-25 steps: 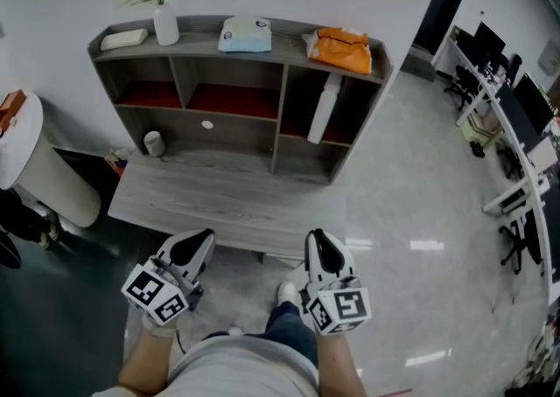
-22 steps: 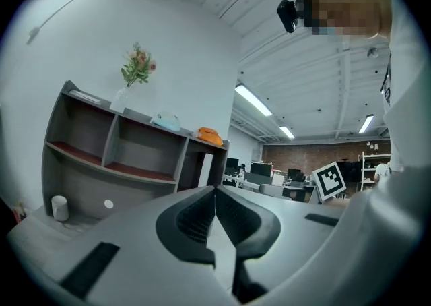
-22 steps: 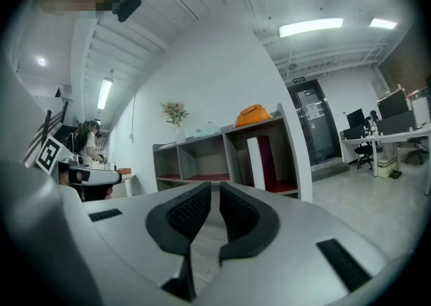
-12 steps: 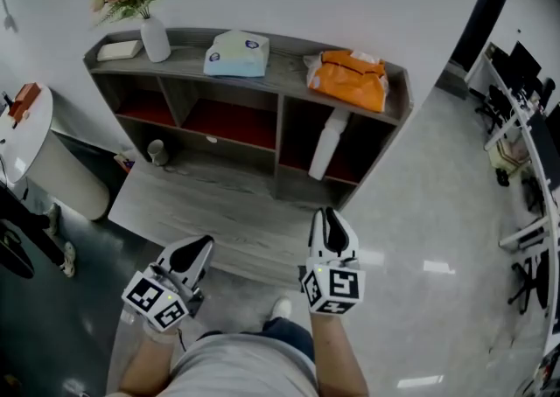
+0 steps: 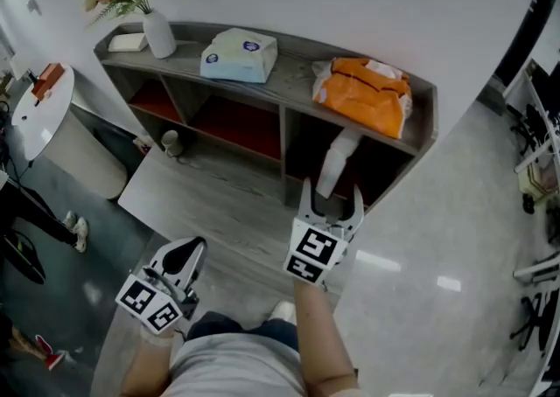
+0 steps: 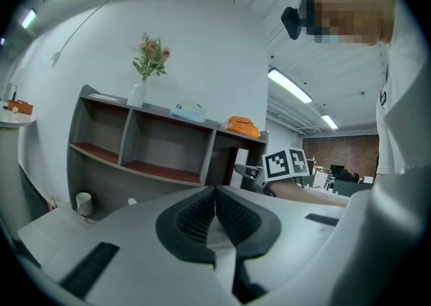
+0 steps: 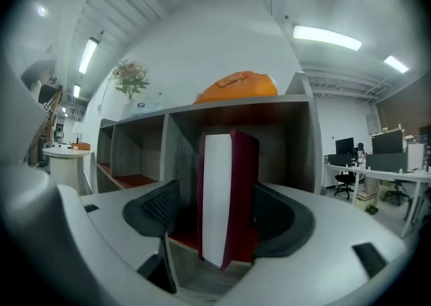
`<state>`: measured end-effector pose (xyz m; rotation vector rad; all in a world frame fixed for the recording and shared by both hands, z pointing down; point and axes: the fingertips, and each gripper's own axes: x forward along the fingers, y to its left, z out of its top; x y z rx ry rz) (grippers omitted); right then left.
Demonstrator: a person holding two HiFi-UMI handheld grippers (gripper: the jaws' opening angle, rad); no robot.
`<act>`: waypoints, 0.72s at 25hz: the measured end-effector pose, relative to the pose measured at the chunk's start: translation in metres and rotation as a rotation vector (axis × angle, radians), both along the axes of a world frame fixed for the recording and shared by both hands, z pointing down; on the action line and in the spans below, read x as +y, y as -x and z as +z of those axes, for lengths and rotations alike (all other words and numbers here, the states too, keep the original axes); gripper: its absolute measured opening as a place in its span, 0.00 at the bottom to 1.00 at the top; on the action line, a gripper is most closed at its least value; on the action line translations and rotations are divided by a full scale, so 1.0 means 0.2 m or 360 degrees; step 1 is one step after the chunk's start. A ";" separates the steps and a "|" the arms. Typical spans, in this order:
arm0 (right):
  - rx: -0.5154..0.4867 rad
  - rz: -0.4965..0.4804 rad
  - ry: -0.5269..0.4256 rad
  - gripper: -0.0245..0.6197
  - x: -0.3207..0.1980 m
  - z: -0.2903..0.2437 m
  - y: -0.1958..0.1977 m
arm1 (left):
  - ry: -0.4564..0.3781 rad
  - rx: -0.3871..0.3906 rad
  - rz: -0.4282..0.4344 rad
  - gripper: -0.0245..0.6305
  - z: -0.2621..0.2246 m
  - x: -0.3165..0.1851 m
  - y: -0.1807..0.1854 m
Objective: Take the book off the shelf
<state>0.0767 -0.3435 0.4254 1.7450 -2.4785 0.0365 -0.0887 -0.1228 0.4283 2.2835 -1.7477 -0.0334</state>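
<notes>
Shelf (image 5: 293, 67) grey matt woodgrain; floor (image 5: 455, 212) glossy; book (image 7: 225, 197) cover smooth maroon.

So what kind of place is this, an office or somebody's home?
Most likely an open-plan office or lab: desks with monitors and office chairs stand off to the right, long strip lights run along the ceiling, and the floor is polished.

The room is bright and the light is even. It comes from long ceiling lamps (image 7: 328, 36), which show in both gripper views as white bars with some glare. In the head view the glossy floor (image 5: 437, 212) carries small white reflections. The compartments of the shelf (image 5: 293, 70) are shadowed, the right one the darkest. Both gripper views bend strongly at the edges, with black corners, and what is closest to the lens is soft.
</notes>
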 end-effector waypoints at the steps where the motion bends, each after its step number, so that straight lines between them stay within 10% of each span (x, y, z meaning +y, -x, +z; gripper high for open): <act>1: 0.0009 0.0020 0.0000 0.54 -0.04 0.00 0.01 | 0.0009 -0.0008 -0.0008 0.06 0.00 0.00 0.00; 18: -0.0019 0.0376 0.0105 0.55 -0.38 0.11 0.02 | 0.0031 0.0084 -0.0074 0.06 0.05 0.05 0.34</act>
